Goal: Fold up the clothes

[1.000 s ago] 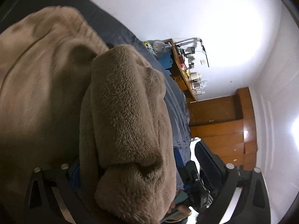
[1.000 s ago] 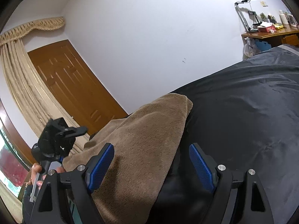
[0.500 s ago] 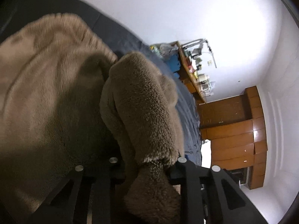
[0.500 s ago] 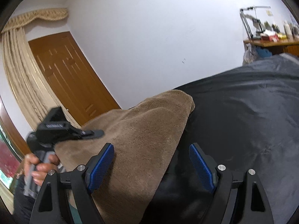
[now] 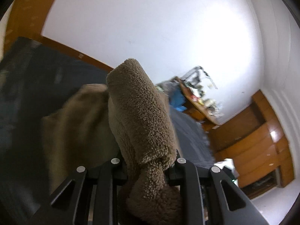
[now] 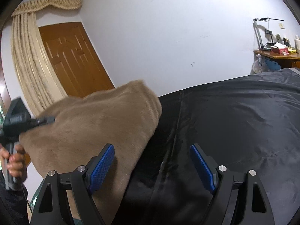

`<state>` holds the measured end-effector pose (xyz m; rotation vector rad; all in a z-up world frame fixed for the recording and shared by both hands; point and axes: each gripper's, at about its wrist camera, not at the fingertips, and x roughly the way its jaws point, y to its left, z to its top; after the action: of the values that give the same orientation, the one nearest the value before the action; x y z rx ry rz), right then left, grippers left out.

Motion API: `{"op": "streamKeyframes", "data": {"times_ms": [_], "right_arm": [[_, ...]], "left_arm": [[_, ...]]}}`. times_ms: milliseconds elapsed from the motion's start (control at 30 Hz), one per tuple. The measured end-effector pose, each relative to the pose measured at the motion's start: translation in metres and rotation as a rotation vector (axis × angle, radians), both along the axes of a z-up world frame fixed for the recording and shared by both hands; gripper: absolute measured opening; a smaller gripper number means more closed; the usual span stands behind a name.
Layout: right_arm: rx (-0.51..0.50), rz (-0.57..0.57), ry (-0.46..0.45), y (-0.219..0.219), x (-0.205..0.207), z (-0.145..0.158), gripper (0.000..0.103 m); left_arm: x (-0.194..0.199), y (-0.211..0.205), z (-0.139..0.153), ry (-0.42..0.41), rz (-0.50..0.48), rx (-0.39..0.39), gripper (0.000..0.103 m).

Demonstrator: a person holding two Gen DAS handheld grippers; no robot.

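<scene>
A brown fleece garment [image 5: 142, 116] lies on a bed with a dark cover [image 6: 225, 123]. My left gripper [image 5: 148, 165] is shut on a bunched fold of the fleece, which stands up above the jaws and hangs down behind them. In the right wrist view the same garment [image 6: 93, 123] is lifted at the left, where the left gripper [image 6: 45, 120] pinches its edge, with a hand [image 6: 13, 159] on the handle. My right gripper [image 6: 152, 161] stands open low over the bed, its blue pads [image 6: 102, 162] bare, the garment's near edge beside the left pad.
A cluttered wooden desk [image 6: 277, 55] with a lamp stands by the white wall beyond the bed. A wooden door [image 6: 73, 60] and a beige curtain [image 6: 30, 60] are at the left. Wooden cabinets [image 5: 262, 140] are at the far right in the left wrist view.
The left gripper closed on the fleece fold, then rose and swung, pulling the fold up off the bed. The right gripper stayed open and barely shifted.
</scene>
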<state>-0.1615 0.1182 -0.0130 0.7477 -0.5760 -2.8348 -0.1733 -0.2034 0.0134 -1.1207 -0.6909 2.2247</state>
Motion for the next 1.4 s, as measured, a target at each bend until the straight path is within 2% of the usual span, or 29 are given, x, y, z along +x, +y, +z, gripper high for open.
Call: {"op": "streamKeyframes", "data": {"times_ms": [167, 267, 333, 433, 600, 700, 900, 1067, 1167, 1267, 1400], "right_arm": [[0.042, 0.016, -0.005, -0.009, 0.000, -0.004, 0.085], [0.069, 0.022, 0.000, -0.011, 0.003, -0.004, 0.085], [0.074, 0.025, -0.001, -0.012, 0.003, -0.004, 0.085], [0.076, 0.027, -0.008, -0.014, 0.001, -0.005, 0.085], [0.102, 0.025, 0.000, -0.017, 0.000, -0.002, 0.084], [0.157, 0.025, 0.022, -0.024, 0.004, 0.002, 0.085], [0.274, 0.056, 0.088, -0.049, 0.018, 0.014, 0.084], [0.385, 0.103, 0.135, -0.074, 0.029, 0.017, 0.085], [0.421, 0.121, 0.157, -0.086, 0.034, 0.019, 0.085], [0.440, 0.134, 0.172, -0.094, 0.036, 0.021, 0.085], [0.486, 0.145, 0.136, -0.100, 0.033, 0.018, 0.085]], "left_arm": [[0.000, -0.031, -0.061, -0.110, 0.042, 0.002, 0.027], [0.000, -0.042, -0.086, -0.128, 0.052, 0.035, 0.028], [0.006, -0.045, -0.092, -0.116, 0.052, 0.069, 0.028], [0.008, -0.042, -0.095, -0.090, 0.054, 0.075, 0.033], [0.008, -0.053, -0.105, -0.089, 0.059, 0.145, 0.039], [0.010, -0.058, -0.104, -0.091, 0.066, 0.150, 0.045], [0.020, -0.076, -0.089, -0.071, 0.125, 0.123, 0.062], [0.045, -0.090, -0.057, 0.023, 0.170, 0.137, 0.074], [0.059, -0.080, -0.035, 0.088, 0.132, 0.146, 0.079], [0.062, -0.054, -0.020, 0.135, 0.044, 0.130, 0.080], [0.040, -0.025, -0.026, 0.115, 0.009, 0.047, 0.080]]}}
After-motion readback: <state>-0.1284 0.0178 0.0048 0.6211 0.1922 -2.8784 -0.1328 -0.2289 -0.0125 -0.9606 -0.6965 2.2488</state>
